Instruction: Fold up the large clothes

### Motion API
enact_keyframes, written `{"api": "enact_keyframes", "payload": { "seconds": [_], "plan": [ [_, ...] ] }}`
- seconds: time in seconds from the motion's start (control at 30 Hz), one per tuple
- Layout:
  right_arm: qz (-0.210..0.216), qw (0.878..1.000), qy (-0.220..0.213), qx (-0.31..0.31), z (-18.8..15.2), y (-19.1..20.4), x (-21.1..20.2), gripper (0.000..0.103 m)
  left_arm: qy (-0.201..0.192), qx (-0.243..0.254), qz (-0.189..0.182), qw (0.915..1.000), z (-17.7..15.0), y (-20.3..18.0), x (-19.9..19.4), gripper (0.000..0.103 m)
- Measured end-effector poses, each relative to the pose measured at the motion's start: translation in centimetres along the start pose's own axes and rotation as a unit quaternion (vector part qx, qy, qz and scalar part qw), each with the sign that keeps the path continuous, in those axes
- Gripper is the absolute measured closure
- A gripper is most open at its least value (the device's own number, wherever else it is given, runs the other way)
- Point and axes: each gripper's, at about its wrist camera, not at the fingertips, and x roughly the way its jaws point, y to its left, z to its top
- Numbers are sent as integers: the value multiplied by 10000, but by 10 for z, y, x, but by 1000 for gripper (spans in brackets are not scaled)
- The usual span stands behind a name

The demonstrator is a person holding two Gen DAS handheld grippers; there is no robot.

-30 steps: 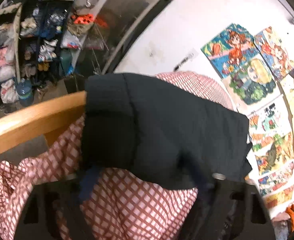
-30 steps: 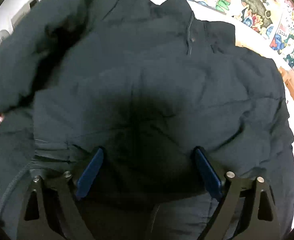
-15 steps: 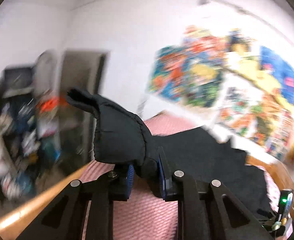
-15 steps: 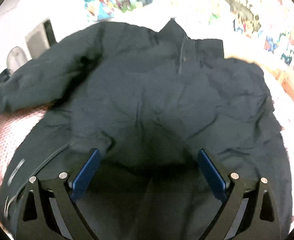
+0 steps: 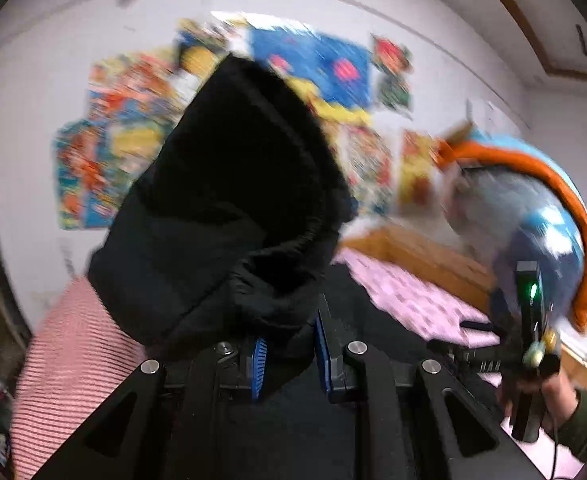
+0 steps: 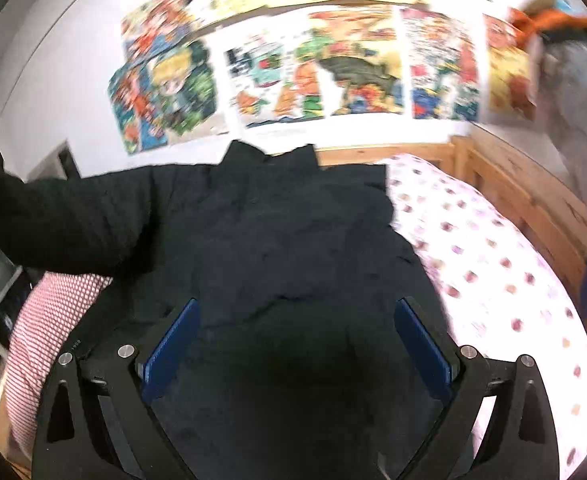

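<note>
Two grippers worked a black padded jacket (image 6: 277, 248) spread across a wooden-framed bed (image 6: 533, 204). Left gripper (image 5: 289, 354) pinched a raised sleeve (image 5: 229, 208) between nearly closed blue pads; right gripper (image 6: 297, 348) hovered spread wide above the hem. Wall posters (image 6: 333, 68) were motion-blurred, and the sleeve hid much of the left view.

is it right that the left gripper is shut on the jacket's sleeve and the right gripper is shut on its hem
Not quite. The left gripper is shut on the black jacket's sleeve, but the right wrist view shows the right gripper open, its fingers spread wide over the jacket body, gripping nothing.
</note>
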Motion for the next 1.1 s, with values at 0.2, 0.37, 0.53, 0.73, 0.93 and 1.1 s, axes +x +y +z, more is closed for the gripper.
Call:
{"api": "enact_keyframes", "payload": {
  "seconds": [0.2, 0.37, 0.53, 0.73, 0.93, 1.1],
  "plan": [
    [1244, 9875, -103, 962, -23, -45, -8, 8, 1034, -208, -900, 9903, -30, -31, 54, 83],
    [1678, 9768, -30, 1327, -37, -47, 13, 8, 1545, -191, -1081, 9819, -58, -40, 78, 83],
    [1978, 9630, 170, 1823, -54, -50, 45, 7, 1899, -194, -1304, 9729, -76, -49, 91, 80],
    [2120, 9493, 445, 2276, -82, -51, 82, 7, 2181, -218, -1504, 9640, -87, -48, 100, 30],
    [2164, 9465, 724, 2282, -102, -44, 115, 7, 2187, -590, -1410, 9638, -96, -25, 96, 18],
    [2228, 9392, 683, 2520, -108, -53, 122, 7, 2300, -884, -926, 9647, -101, 5, 93, 18]
  ]
}}
